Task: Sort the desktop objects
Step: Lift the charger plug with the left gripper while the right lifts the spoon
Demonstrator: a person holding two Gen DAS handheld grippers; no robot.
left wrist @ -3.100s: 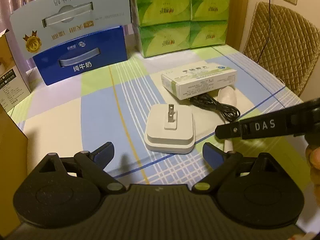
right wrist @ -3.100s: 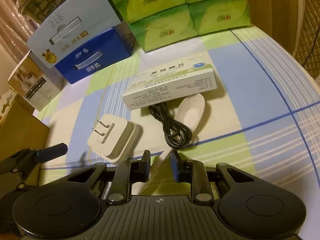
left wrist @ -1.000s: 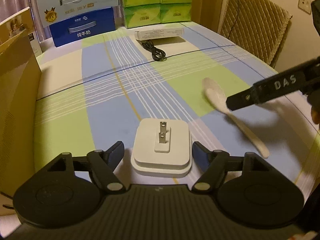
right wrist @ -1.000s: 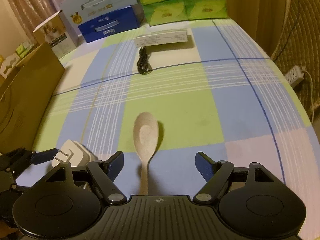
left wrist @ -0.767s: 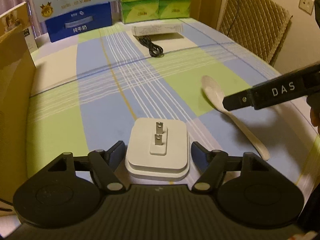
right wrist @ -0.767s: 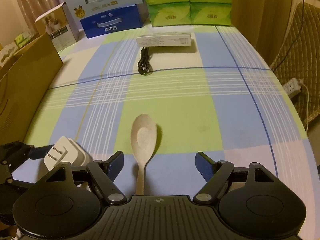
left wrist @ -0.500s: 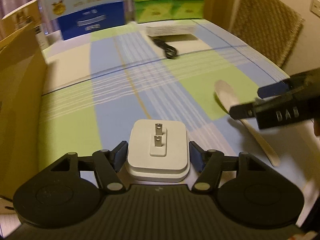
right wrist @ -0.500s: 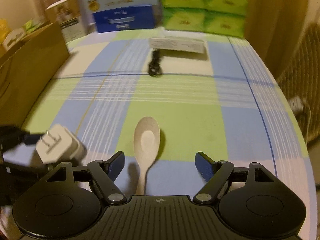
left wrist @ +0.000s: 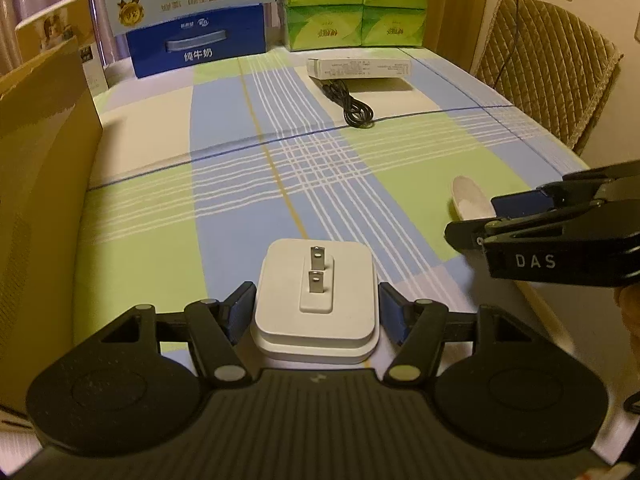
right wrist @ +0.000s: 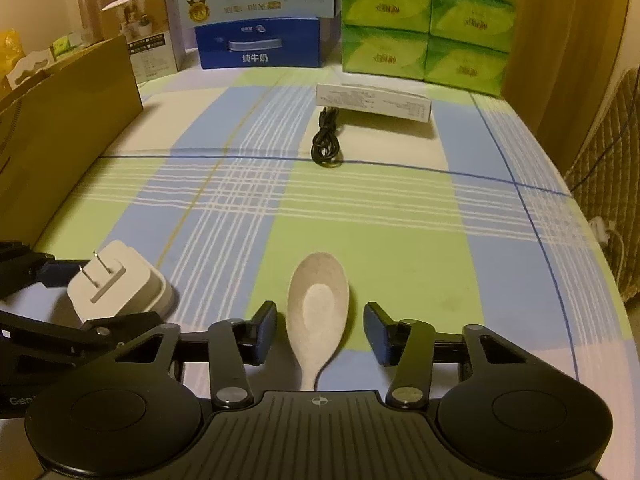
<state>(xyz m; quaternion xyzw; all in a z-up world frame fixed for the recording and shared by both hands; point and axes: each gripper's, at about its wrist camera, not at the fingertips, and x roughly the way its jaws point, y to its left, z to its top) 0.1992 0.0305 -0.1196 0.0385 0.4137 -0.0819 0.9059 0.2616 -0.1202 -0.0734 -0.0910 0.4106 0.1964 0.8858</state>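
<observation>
Presently, the left gripper (left wrist: pixel 316 308) was closed on the white plug (left wrist: pixel 316 312), pads against both its sides, prongs up, near the front of the checked table (right wrist: pixel 400 240). Whether the plug was lifted or resting could not be told. The right gripper (right wrist: pixel 320 334) stood open, its jaws apart on either side of the spoon (right wrist: pixel 318 312), touching neither edge; the spoon lay flat on the cloth. Well back, the black cable (right wrist: pixel 326 140) lay coiled just beside the flat white box (right wrist: pixel 372 102), both untouched. A brown carton (left wrist: pixel 44 200) stood at the left. Judged early to midway: two items were in hand or nearly so, none visibly put away, and cable and box remained.
</observation>
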